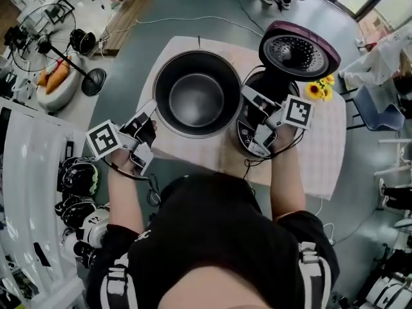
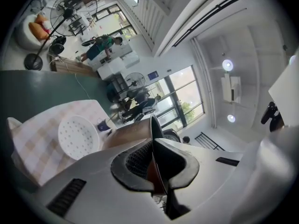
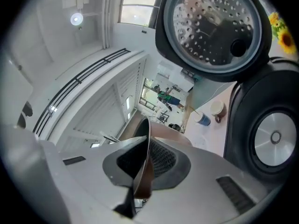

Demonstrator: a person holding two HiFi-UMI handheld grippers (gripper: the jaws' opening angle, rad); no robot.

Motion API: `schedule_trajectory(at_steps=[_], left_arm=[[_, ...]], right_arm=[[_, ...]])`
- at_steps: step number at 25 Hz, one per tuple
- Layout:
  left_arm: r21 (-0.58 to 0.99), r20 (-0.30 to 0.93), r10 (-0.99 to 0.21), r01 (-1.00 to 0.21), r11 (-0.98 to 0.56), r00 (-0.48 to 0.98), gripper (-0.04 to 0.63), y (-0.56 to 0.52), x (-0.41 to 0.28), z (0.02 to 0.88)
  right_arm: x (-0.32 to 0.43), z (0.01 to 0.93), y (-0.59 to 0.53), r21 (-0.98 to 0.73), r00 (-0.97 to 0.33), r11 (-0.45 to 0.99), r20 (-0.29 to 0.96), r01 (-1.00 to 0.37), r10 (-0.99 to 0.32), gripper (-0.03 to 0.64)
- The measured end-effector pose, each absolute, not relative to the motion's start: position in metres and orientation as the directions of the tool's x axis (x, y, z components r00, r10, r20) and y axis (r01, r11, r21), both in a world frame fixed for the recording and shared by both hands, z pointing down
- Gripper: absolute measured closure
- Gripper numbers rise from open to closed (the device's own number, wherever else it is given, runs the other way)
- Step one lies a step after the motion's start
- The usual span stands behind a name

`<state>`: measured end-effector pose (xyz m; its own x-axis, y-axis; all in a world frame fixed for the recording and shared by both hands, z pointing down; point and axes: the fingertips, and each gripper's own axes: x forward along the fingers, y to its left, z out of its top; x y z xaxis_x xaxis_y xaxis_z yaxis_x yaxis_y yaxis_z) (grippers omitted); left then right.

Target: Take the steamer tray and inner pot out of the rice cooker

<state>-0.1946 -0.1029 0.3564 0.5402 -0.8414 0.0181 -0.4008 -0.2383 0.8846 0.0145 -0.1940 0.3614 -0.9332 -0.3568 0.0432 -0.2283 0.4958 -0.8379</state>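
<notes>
Out of rice cooker (image 1: 248, 136), inner pot (image 1: 196, 98) lies just left of it over table (image 1: 325, 153), between the hands: left gripper (image 1: 152, 107) clamps its left rim, right gripper (image 1: 245, 93) its right rim

I'm looking into a big open lab or test hall, not a home kitchen. There's a grey-green floor with a cable (image 1: 193, 19) trailing across it, a standing fan (image 1: 48, 44) beyond the table's far left corner, and what look like helmets (image 1: 78, 177) racked on white shelving. The left gripper view gives me tall glazed doors (image 2: 184, 101), round ceiling lights (image 2: 227, 65) and a person (image 2: 100, 45) at distant benches. Only the checked-cloth table (image 1: 322, 153), its rice cooker (image 1: 297, 51) and the sunflowers (image 1: 320, 89) at its right edge play kitchen.
</notes>
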Motion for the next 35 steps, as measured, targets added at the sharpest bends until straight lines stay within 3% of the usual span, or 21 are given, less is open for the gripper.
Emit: schedule_trajectory(at_steps=[6,15,21,35], left_arm=[[0.904,0.024,-0.84,-0.371,-0.214,0.542,0.584,-0.072,-0.248,0.388],[0.924,0.181,-0.793,-0.376,-0.066,0.582,0.586,-0.039,-0.296,0.474],[0.929,0.271,-0.751,-0.368,0.04,0.602,0.588,-0.023,-0.303,0.525],[0.906,0.373,-0.687,-0.403,0.126,0.624,0.588,-0.014,-0.298,0.581]], right_arm=[[-0.041,0.395,-0.166,-0.837,-0.933,0.473,0.113,-0.274,-0.341,0.603],[-0.081,0.459,-0.123,-0.853,-0.911,0.395,0.198,-0.343,-0.362,0.603],[-0.069,0.513,-0.102,-0.799,-0.839,0.322,0.372,-0.507,-0.397,0.603],[-0.066,0.579,-0.065,-0.799,-0.812,0.229,0.463,-0.556,-0.355,0.603]])
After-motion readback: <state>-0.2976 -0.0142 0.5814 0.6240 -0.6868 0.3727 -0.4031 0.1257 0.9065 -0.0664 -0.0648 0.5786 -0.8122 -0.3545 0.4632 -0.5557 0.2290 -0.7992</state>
